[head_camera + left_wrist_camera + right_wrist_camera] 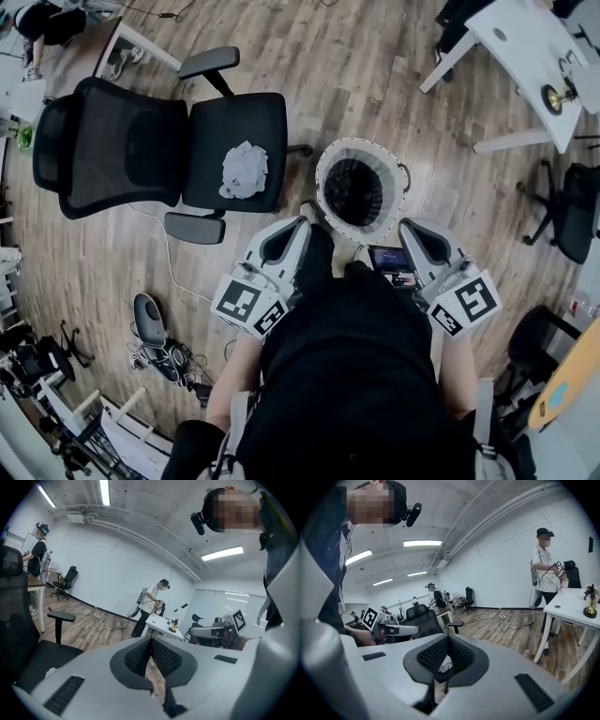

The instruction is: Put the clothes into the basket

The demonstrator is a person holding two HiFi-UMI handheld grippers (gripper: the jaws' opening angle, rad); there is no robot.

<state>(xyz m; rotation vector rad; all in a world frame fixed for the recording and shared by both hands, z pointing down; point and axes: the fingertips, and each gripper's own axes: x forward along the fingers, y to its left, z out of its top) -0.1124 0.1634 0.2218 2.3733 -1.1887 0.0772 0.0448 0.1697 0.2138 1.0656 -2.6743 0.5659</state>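
A crumpled white-grey cloth (244, 170) lies on the seat of a black office chair (131, 150). To its right on the wooden floor stands a round basket (323, 183) with a white rim and a dark mesh inside. My left gripper (298, 225) hovers close by the basket's near left side, shut and holding nothing. My right gripper (409, 227) is at the basket's near right side, also shut and holding nothing. In the left gripper view the left gripper (151, 640) has its tips together. In the right gripper view the right gripper (447, 638) looks the same, and the cloth (446, 663) shows past its pads.
A white desk (525, 37) stands at the far right, with another black chair (572, 211) below it. Cables and small gear (155, 333) lie on the floor at the left. A person (150, 604) stands by a desk in the left gripper view, another person (544, 569) in the right.
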